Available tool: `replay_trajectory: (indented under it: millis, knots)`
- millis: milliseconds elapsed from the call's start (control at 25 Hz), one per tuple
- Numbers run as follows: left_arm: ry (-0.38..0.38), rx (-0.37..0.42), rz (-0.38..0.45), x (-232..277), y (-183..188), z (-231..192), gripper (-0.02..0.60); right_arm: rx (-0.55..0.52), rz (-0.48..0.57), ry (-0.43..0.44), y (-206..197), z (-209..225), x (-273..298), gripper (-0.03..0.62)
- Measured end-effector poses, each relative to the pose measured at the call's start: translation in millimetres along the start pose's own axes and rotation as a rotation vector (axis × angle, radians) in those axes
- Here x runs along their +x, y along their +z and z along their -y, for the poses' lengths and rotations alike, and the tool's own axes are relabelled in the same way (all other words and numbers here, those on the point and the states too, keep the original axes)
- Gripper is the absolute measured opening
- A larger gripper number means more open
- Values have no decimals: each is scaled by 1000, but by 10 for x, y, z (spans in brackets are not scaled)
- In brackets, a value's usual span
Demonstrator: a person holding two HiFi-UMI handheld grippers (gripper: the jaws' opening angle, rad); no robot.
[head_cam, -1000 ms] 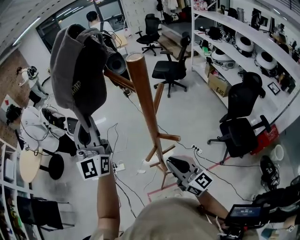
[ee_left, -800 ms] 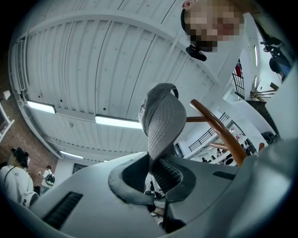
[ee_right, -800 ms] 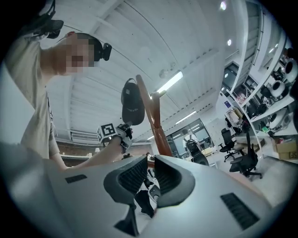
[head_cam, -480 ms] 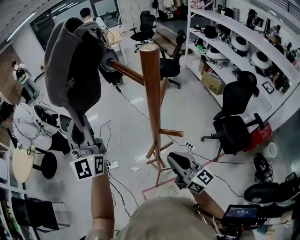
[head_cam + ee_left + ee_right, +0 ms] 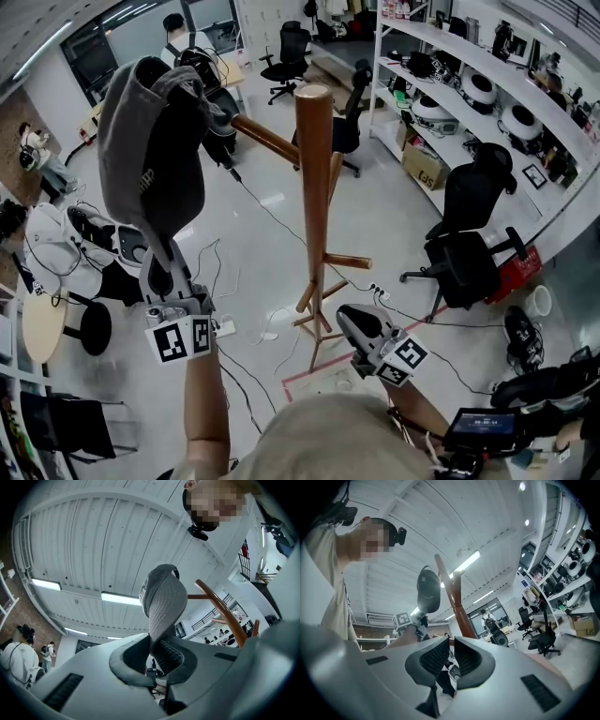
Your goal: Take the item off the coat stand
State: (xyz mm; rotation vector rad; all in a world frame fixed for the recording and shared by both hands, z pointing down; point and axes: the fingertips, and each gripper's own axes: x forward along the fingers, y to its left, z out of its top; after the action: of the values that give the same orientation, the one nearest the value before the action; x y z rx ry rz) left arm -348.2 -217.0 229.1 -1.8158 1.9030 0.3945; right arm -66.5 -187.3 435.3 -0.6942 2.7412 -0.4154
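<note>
A grey cap (image 5: 150, 141) is raised at the upper left, and my left gripper (image 5: 161, 246) is shut on its brim from below. In the left gripper view the ribbed brim of the cap (image 5: 164, 597) runs down between the pads of the left gripper (image 5: 152, 645). The wooden coat stand (image 5: 314, 187) rises in the middle; its upper peg (image 5: 267, 139) points at the cap, its tip right at the cap's edge. My right gripper (image 5: 349, 321) is low by the stand's foot, shut with nothing in it. Its own view shows the right gripper (image 5: 451, 653) aimed at the stand (image 5: 452, 597).
Black office chairs (image 5: 473, 253) stand to the right, by a long white shelf (image 5: 487, 103) of equipment. Cables (image 5: 272, 319) trail on the floor round the stand's feet. A round table (image 5: 42, 328) and gear crowd the left. People stand far back.
The left gripper has come down a little with the cap still in it, and the cap has drawn slightly away from the stand's post. The right gripper has kept its place.
</note>
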Motion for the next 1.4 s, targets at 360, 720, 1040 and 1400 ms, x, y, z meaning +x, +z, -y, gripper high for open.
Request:
replay_trajectory:
  millis: [360,720,1040,1400]
  knots:
    - [0,-22,-36,-209,-163,12,31,25,-16,55,-99,-83,-11,29]
    - [5,-29,-38,-317,-164,-104,32,-5,-48,103,-165,-291,110,28]
    - [3,-46,-54,-454,-244,-32,31,-44,-12,44,-108,-228,57,28]
    - [-7,-62,-60,-493,-320,51,31,-61,-5,25,-79,-174,35,29]
